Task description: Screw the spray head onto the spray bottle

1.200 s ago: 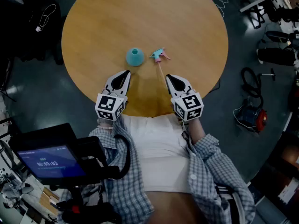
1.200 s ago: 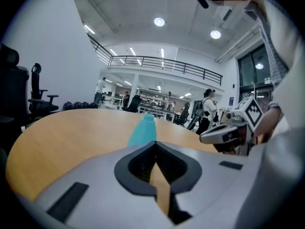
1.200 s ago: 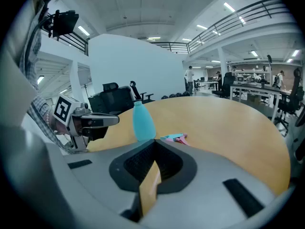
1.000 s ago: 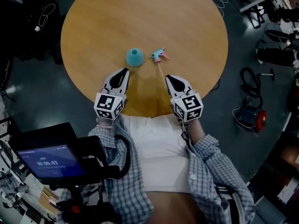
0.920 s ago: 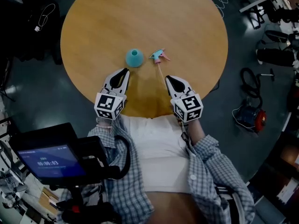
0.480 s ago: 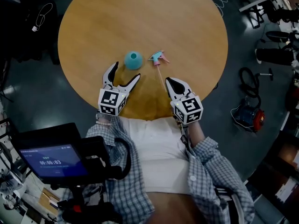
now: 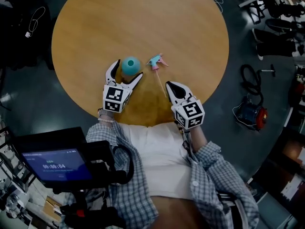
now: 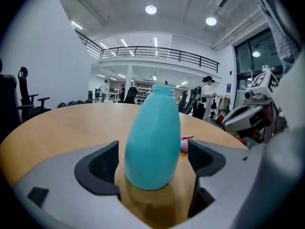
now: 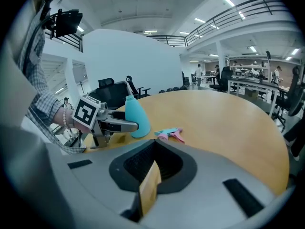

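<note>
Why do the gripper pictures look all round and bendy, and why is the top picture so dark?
Left gripper view: wide-angle lens, black corners, and the close blue bottle bulges. Right gripper view: same rounding, and the table rim bows. Head view: dim, with the floor nearly black.

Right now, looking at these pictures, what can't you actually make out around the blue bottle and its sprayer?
Left gripper view: the spray head is nearly all hidden behind the bottle.
Right gripper view: one of the left gripper's fingers covers part of the bottle's lower side.
Head view: the spray head's screw collar is too small to make out.
</note>
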A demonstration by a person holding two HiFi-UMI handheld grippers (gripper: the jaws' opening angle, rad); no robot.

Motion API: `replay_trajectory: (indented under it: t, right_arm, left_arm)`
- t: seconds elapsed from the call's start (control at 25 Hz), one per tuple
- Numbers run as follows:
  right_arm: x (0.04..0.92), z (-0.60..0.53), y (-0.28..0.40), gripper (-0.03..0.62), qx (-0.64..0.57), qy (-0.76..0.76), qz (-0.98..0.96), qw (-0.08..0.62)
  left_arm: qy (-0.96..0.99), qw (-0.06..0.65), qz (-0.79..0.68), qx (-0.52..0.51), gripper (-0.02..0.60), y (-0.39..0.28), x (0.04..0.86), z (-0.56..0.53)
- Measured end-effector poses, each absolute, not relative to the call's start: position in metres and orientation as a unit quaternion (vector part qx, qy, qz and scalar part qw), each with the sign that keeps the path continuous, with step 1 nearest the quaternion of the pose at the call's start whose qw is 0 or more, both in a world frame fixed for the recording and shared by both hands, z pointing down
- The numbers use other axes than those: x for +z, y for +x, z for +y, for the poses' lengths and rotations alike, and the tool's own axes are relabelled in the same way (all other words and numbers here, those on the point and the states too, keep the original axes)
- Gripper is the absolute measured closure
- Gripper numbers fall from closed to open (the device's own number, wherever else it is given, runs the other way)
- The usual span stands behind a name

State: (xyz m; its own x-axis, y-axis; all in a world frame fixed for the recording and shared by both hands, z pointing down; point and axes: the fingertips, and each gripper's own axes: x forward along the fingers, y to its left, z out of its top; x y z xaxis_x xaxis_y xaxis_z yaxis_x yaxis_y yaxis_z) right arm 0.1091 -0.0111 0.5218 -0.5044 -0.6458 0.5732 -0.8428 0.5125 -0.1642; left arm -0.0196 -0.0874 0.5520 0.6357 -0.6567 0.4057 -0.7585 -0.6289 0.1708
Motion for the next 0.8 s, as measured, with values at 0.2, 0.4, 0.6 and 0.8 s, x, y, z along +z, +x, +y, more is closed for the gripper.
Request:
replay_trajectory:
  t: [0.2,0.4,0.6,0.8]
  right_arm:
    - [0.5194,-0.0078,0.1133,0.6,0.223,0.446,-0.836,0.23]
    - [0.5187,-0.0039,0.1141,0.6,0.225,0.447,-0.834,0.232]
    - [0.5196,-0.0039,0.1137,0.6,0.224,0.446,-0.834,0.235]
    - [0.5181,-0.0102,0.114,0.6,0.223,0.449,-0.835,0.229]
  left_arm:
    - [0.89,0.163,-0.394,0.161,0.138,-0.0088,0.5506,-0.0937]
    - [0.892,0.142,-0.386,0.185,0.141,-0.0076,0.558,-0.0927]
    - [0.89,0.142,-0.392,0.183,0.166,-0.0101,0.5569,-0.0942]
    - [0.893,0.143,-0.387,0.18,0.169,-0.008,0.5545,-0.0932]
